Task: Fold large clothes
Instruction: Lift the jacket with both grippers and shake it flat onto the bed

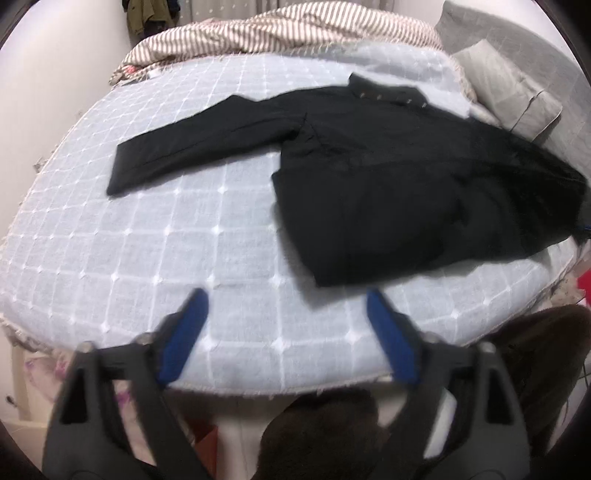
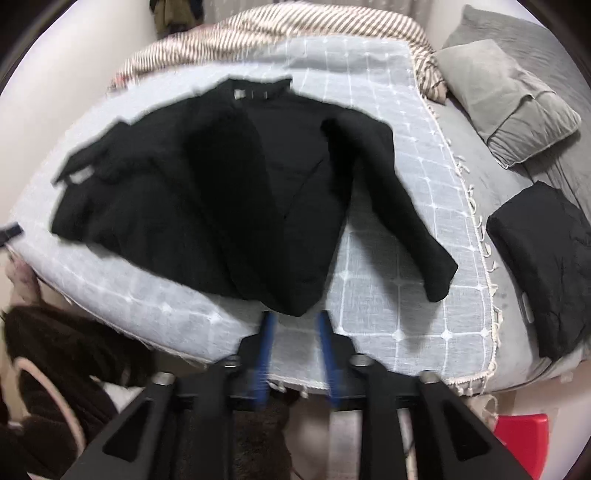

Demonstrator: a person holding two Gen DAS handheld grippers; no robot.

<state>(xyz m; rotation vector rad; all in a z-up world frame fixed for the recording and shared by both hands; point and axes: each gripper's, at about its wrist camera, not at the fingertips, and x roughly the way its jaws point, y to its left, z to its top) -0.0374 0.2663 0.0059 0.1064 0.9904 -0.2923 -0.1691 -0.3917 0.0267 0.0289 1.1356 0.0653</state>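
- Hovering over the near edge of the bed, you hold both grippers clear of the black jacket [image 1: 388, 177], which lies spread on the blue-grey checked blanket [image 1: 147, 240] ahead of the jaws.
- Your left gripper [image 1: 286, 314] has its blue pads [image 1: 184, 332] wide apart with only blanket between them; the jacket's hem lies just beyond and to the right of the right-hand pad.
- Your right gripper [image 2: 295, 332] has its pads partly apart, and nothing is pinched; in this view the lowest point of the jacket's hem [image 2: 291, 306] sits just past the fingertips, and whether it touches them is lost in the blur.
- That placement reads as a release: the garment lies flat and unheld, so both tools look free for the next grasp.
- The jacket's long axis runs away from you, collar [image 2: 255, 92] at the far end, hem nearest the jaws.
- One sleeve [image 1: 192, 151] stretches out flat to the left of the left jaws, cuff pointing left and slightly toward you.
- The other sleeve [image 2: 399, 206] angles down to the right of the right jaws, cuff nearest you.
- Both sleeves lie outside the body, so the fold seems barely begun.
- A folded black garment [image 2: 543, 266] sits well right of the right jaws, beside a grey pillow [image 2: 509, 107]; a striped duvet [image 1: 288, 33] is bunched at the far end.
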